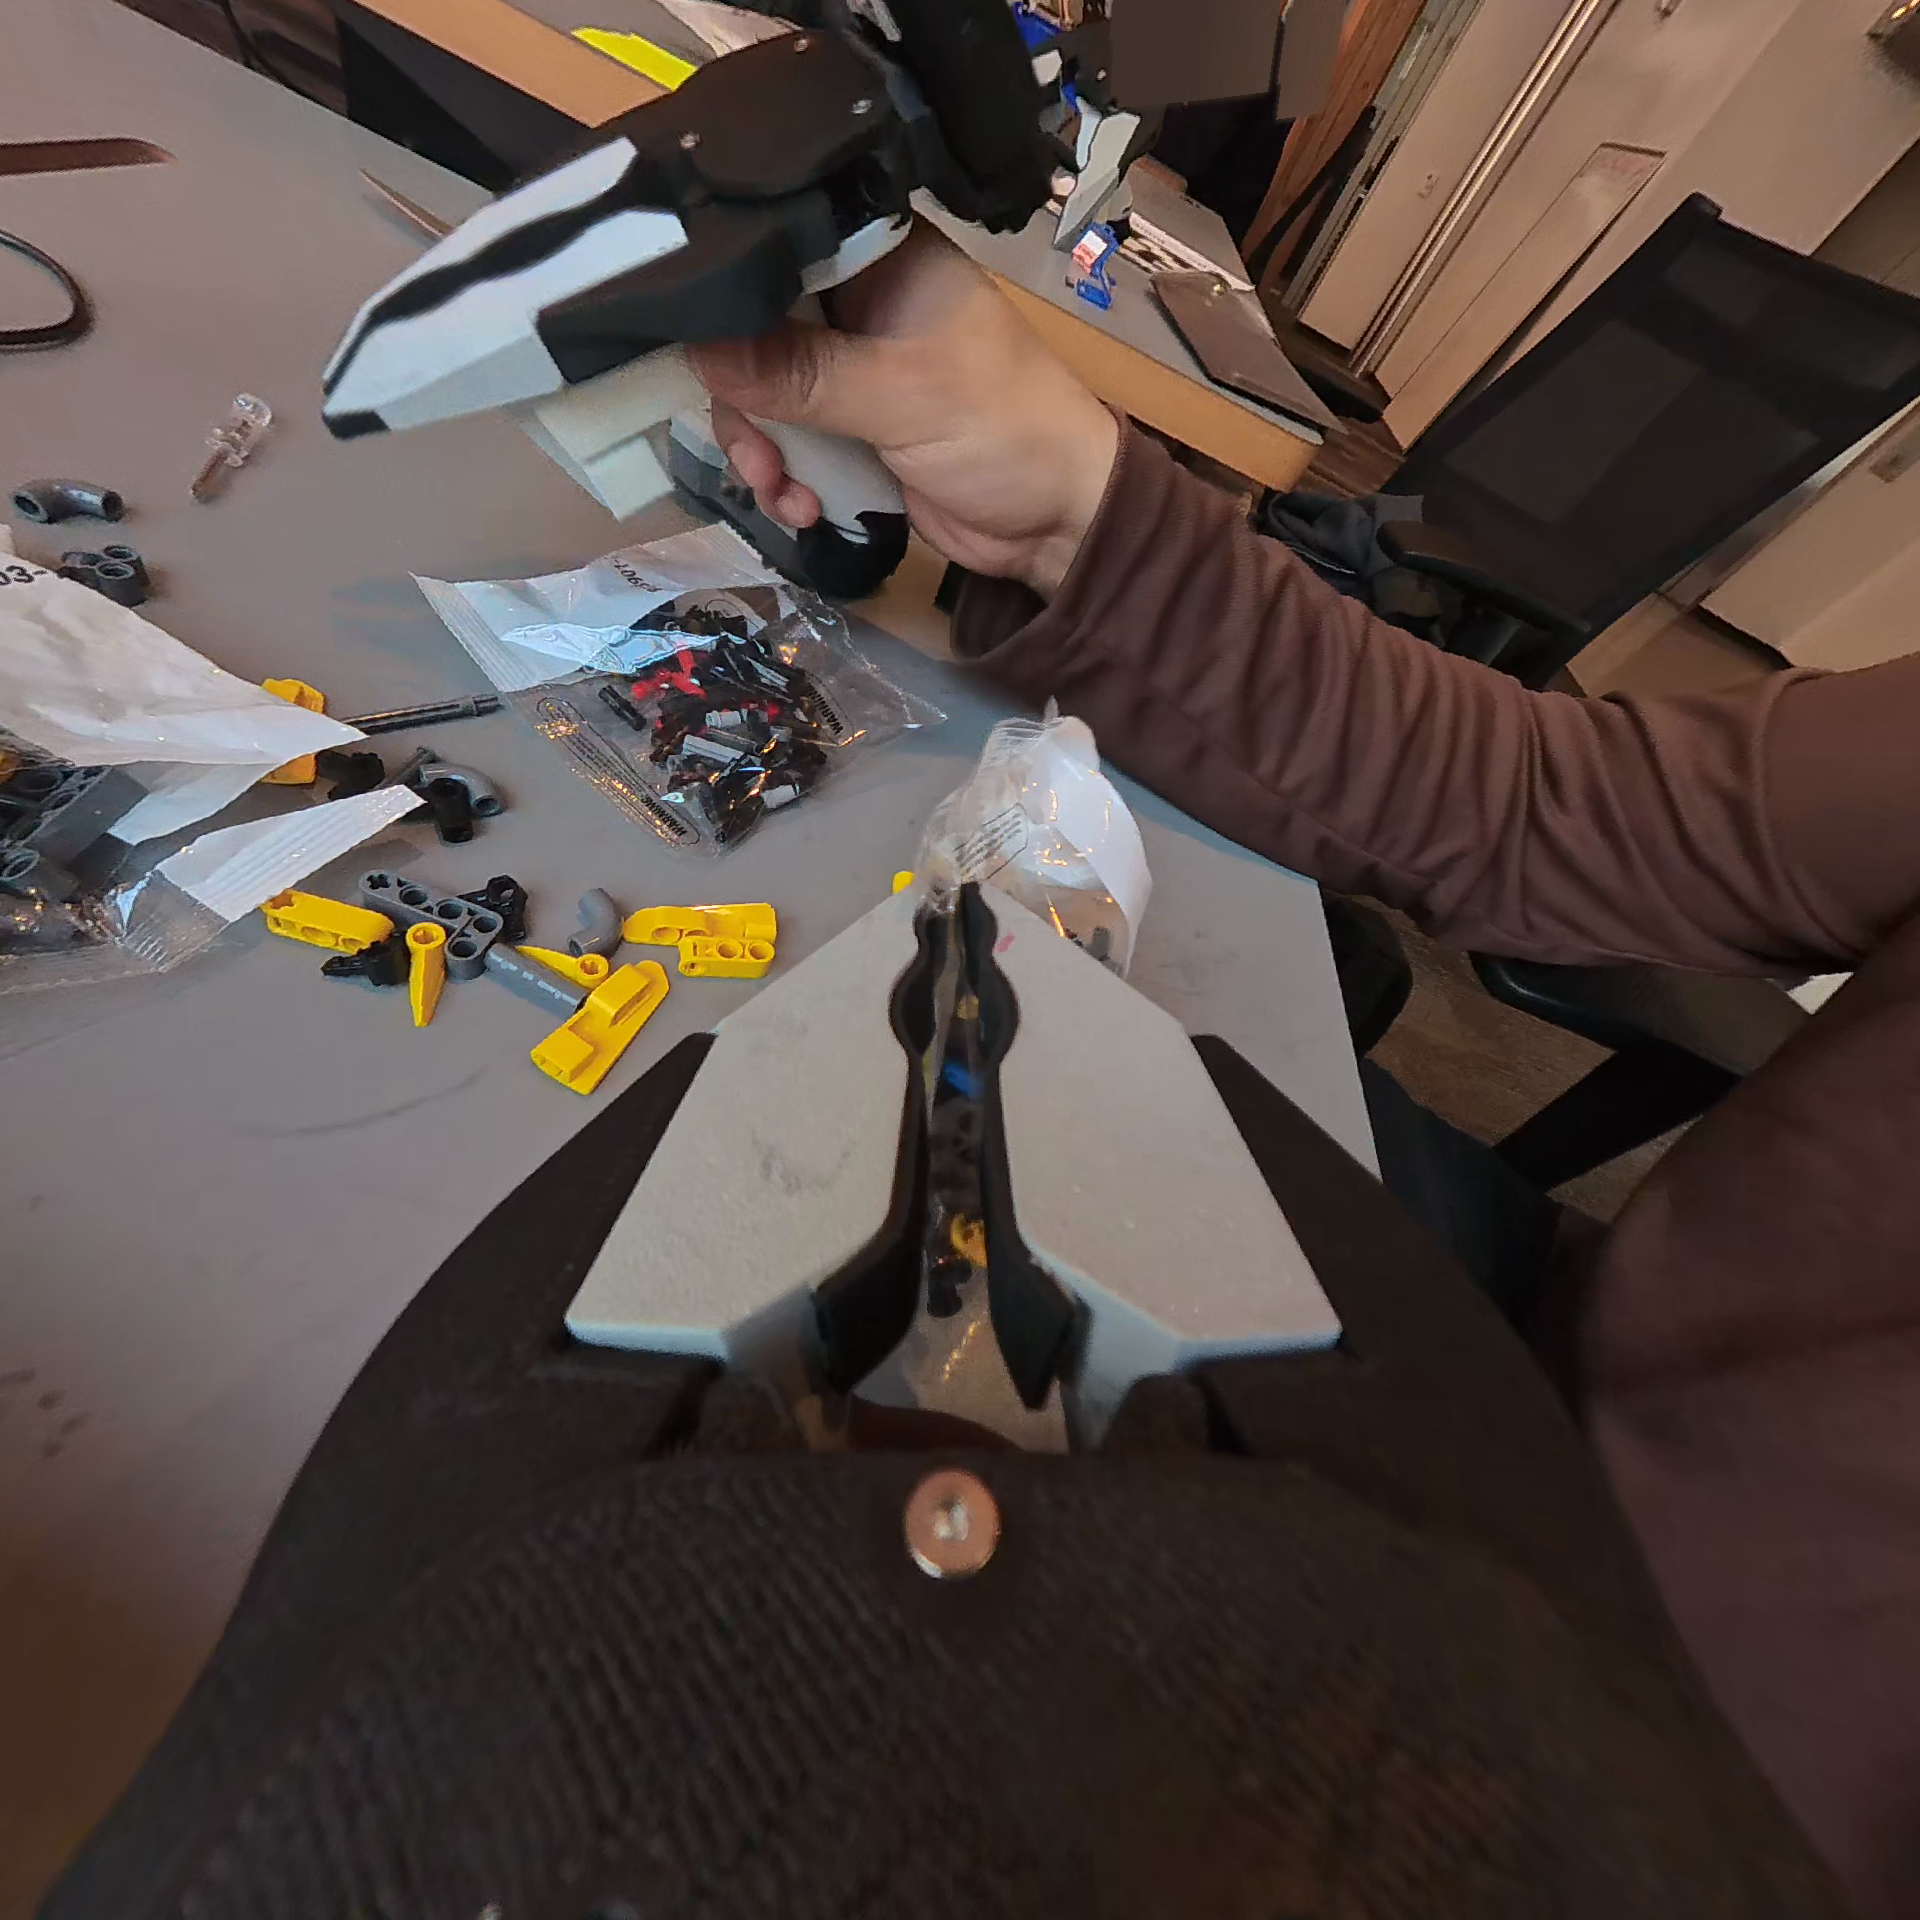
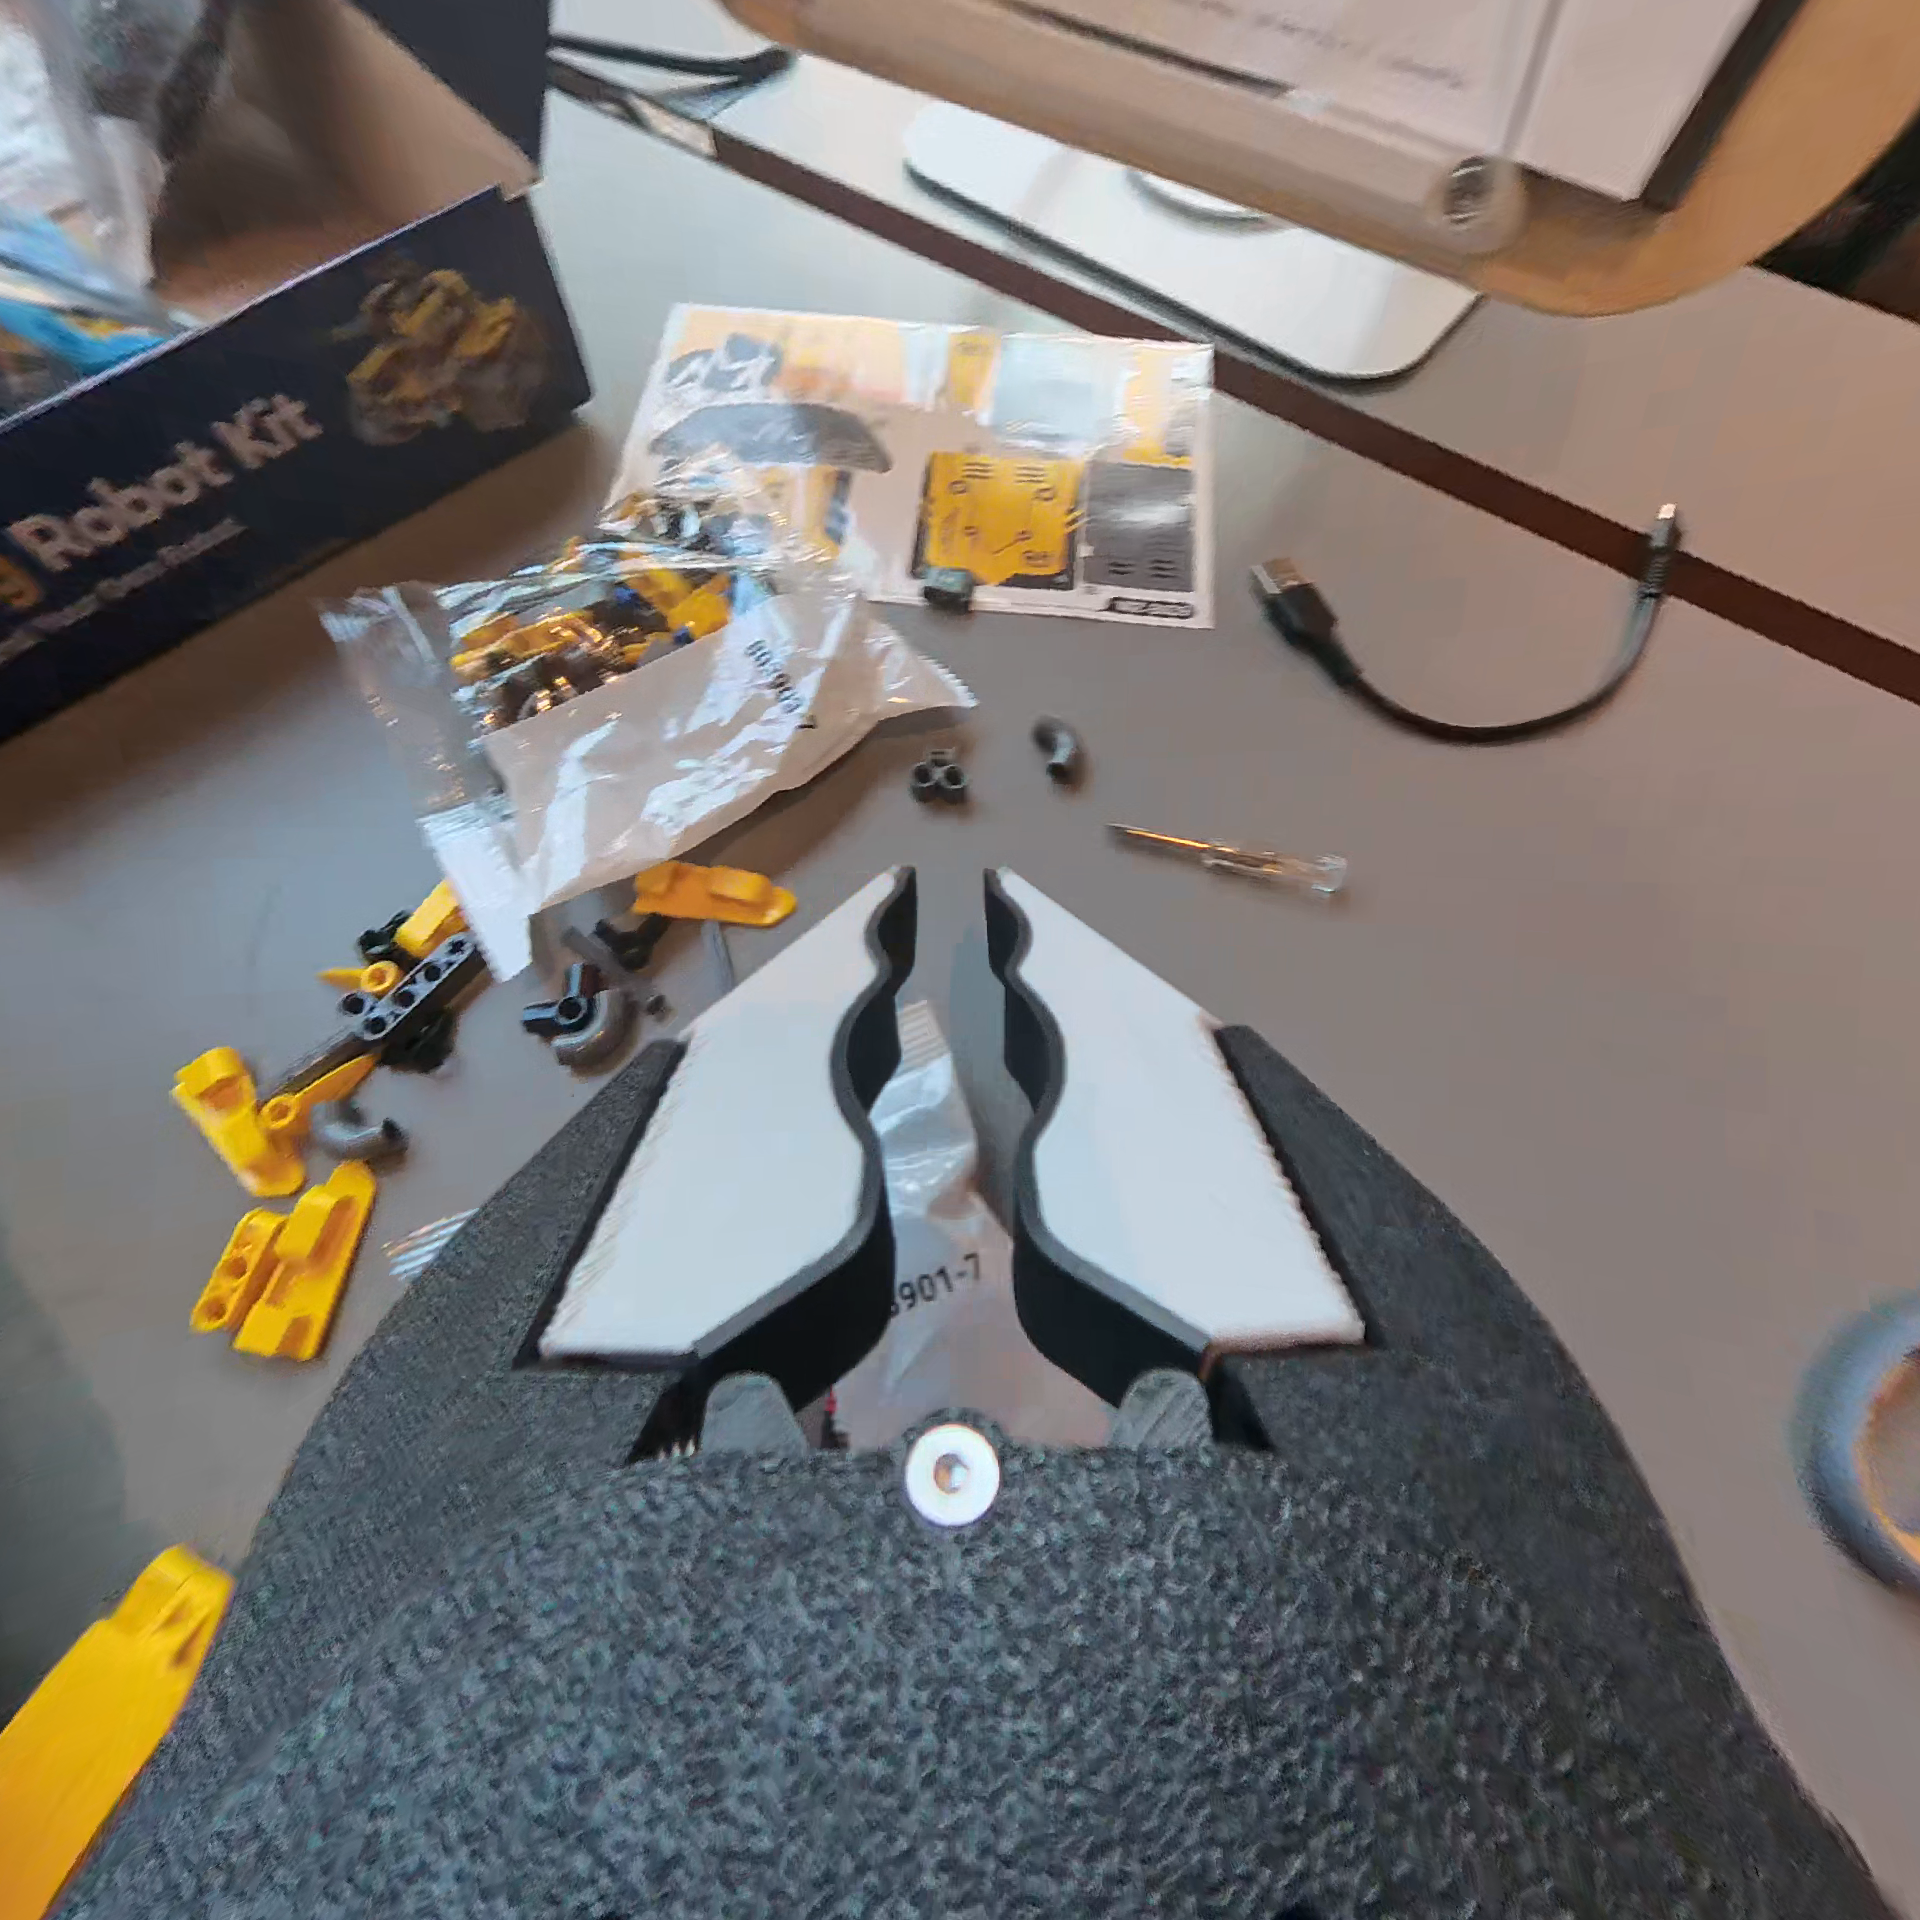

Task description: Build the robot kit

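In the left wrist view, the left gripper [image 1: 951, 914] is seen at the centre of the frame, its jaws pressed together on a small clear plastic bag [image 1: 1049, 831] of parts, whose crumpled top rises just above the fingertips near the table's right edge. In the upper middle, the right gripper [image 1: 358, 400] is held above the grey table [image 1: 312, 1195] by a hand [image 1: 935, 416] in a brown sleeve [image 1: 1403, 758]; whether its jaws are apart cannot be told from this side. Below it a sealed bag of black and red parts [image 1: 707, 707] lies flat. At the left centre, loose yellow pieces [image 1: 603, 1023] are scattered among grey and black ones, beside an opened white bag [image 1: 135, 707].

In the right wrist view, the right gripper [image 2: 950, 883] is shown with its jaws spread, nothing pinched between them; a clear bag [image 2: 925, 1164] is visible on the table beneath the gap. Ahead, at the centre left, an opened bag of yellow parts [image 2: 623, 665] lies against a printed leaflet [image 2: 1039, 468]. A dark blue box [image 2: 260, 457] occupies the upper left. A small screwdriver [image 2: 1226, 850] and a black cable [image 2: 1455, 686] lie to the right.
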Tool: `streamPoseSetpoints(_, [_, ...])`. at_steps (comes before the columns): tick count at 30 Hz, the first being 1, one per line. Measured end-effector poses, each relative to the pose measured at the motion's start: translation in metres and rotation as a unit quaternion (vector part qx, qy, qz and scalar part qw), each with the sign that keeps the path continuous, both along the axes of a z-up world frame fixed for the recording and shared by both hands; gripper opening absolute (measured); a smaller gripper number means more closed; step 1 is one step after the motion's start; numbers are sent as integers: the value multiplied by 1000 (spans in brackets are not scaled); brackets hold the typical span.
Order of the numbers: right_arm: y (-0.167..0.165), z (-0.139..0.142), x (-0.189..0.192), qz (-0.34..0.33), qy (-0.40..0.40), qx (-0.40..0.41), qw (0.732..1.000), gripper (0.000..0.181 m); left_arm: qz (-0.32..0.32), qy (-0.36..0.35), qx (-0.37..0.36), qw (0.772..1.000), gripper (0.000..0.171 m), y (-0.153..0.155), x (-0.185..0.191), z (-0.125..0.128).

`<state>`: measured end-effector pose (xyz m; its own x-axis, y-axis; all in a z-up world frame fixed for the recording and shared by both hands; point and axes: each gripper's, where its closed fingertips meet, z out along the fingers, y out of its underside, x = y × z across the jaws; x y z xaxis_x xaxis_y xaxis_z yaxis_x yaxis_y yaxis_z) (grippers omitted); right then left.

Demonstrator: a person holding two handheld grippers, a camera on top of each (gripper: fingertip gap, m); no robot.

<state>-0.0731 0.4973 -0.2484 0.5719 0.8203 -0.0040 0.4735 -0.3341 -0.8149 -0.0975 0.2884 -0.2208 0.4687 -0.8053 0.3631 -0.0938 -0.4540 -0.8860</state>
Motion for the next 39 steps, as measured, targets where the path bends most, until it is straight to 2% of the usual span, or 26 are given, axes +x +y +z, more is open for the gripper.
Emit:
streamPoseSetpoints(2, [9,0,0,-17,6,-3,1000,2,0,-3,-1,1000,0,0,0,0])
streamPoseSetpoints(3, [14,-3,-2,-24,-4,-12,1000,2,0,-4,-3,1000,0,0,0,0])
streamPoseSetpoints(7, [54,-18,-8,-51,-101,-8,994,1,-4,-6,-4,1000,0,-2,3,0])
streamPoseSetpoints(11, [79,-39,-23,-26,-161,-34,986,0,-7,-8,-2,1000,0,-3,4,2])
streamPoseSetpoints(16, [62,-51,-36,36,-175,-61,982,0,-9,-17,1,1000,0,-4,5,6])
streamPoseSetpoints(19, [22,-51,-43,105,-159,-94,977,0,-11,-22,-1,1000,0,-5,5,7])
streamPoseSetpoints(22, [4,-51,-35,137,-186,-81,970,0,-14,-25,-4,1000,0,-6,7,7])
streamPoseSetpoints(24, [5,-43,-31,129,-189,-91,969,0,-16,-25,-2,1000,0,-7,8,8])
streamPoseSetpoints(26, [25,-26,-35,93,-162,-80,979,1,-16,-25,0,1000,0,-7,8,9])
streamPoseSetpoints(28, [43,-16,-45,66,-133,-89,985,10,-14,-25,0,1000,0,-6,7,9])
streamPoseSetpoints(31, [65,-23,-58,45,-134,-99,985,10,-10,-27,-3,1000,0,-5,6,8])
streamPoseSetpoints(32, [67,-33,-58,44,-151,-115,981,3,-10,-26,-3,1000,0,-5,6,8])
streamPoseSetpoints(34, [57,-50,-54,49,-171,-169,970,0,-9,-28,-4,1000,0,-4,5,8])
streamPoseSetpoints(37, [22,-49,-52,103,-159,-236,953,0,-10,-39,-8,999,0,-4,4,11])
streamPoseSetpoints(39, [23,-46,-40,101,-190,-212,953,0,-14,-41,-6,999,0,-6,7,13])
